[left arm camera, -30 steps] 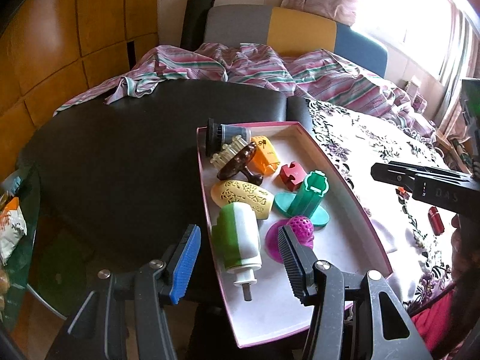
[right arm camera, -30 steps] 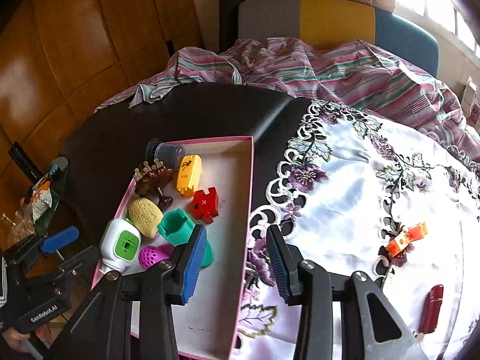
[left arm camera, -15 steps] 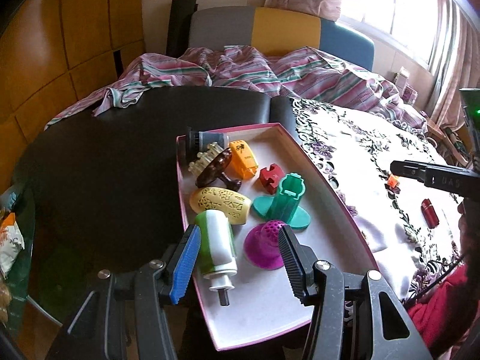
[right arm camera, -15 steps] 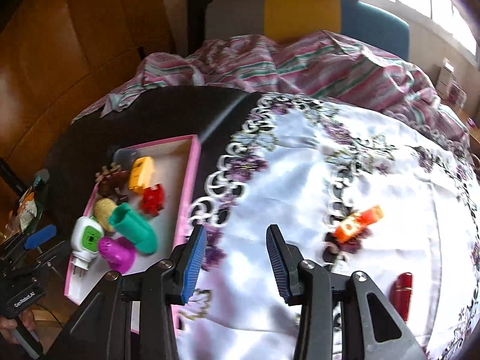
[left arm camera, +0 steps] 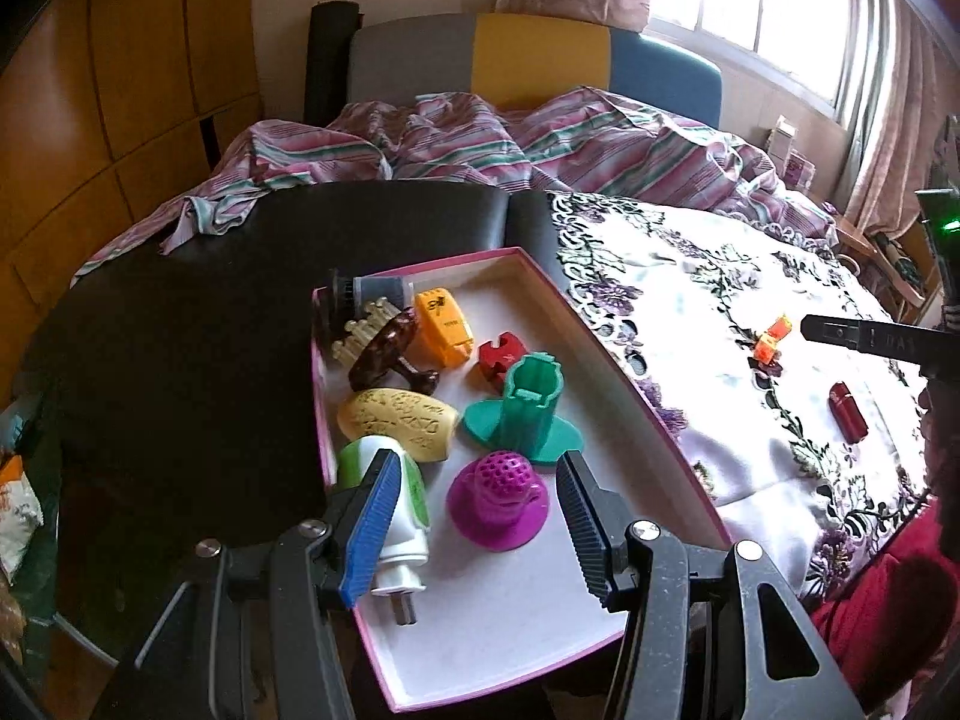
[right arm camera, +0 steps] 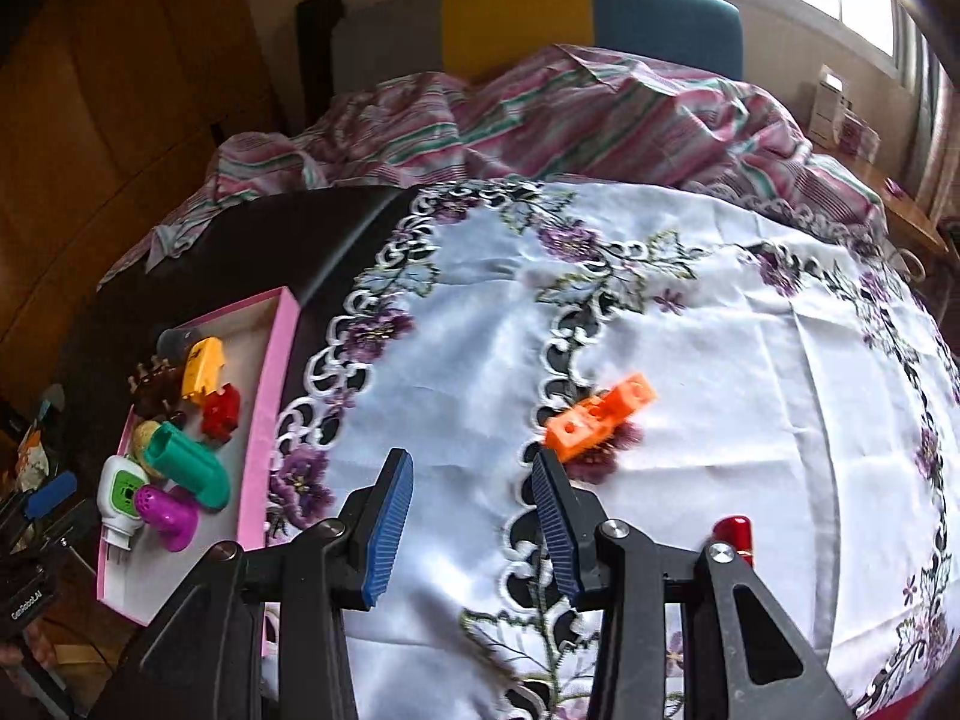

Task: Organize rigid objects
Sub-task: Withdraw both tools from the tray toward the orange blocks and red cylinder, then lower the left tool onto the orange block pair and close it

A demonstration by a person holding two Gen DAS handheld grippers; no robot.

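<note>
A pink-rimmed white tray (left arm camera: 600, 348) holds a purple perforated piece (left arm camera: 498, 498), a teal piece (left arm camera: 528, 414), a yellow oval (left arm camera: 396, 420), a green-and-white plug (left arm camera: 390, 498), a brown hair clip (left arm camera: 390, 348), an orange piece (left arm camera: 444, 330) and a red puzzle piece (left arm camera: 504, 354). My left gripper (left arm camera: 477, 480) hovers open over the tray's near end, above the purple piece, holding nothing. My right gripper (right arm camera: 471, 480) is open and empty over the white embroidered cloth. An orange block (right arm camera: 600, 414) lies just beyond its right finger. A dark red cylinder (right arm camera: 735, 531) lies farther right, partly hidden.
The tray (right arm camera: 264, 420) sits on a dark round table (left arm camera: 180, 360), beside the floral tablecloth (right arm camera: 720, 330). A striped blanket (left arm camera: 480, 144) and a grey, yellow and blue chair back (left arm camera: 528, 54) lie beyond. Snack bags (left arm camera: 18, 498) are at the far left. A red sleeve (left arm camera: 888, 618) shows at bottom right.
My right gripper has swung right, from over the tray's edge to over the cloth near the orange block. My left gripper has drifted slightly over the tray. Neither gripper's opening has changed.
</note>
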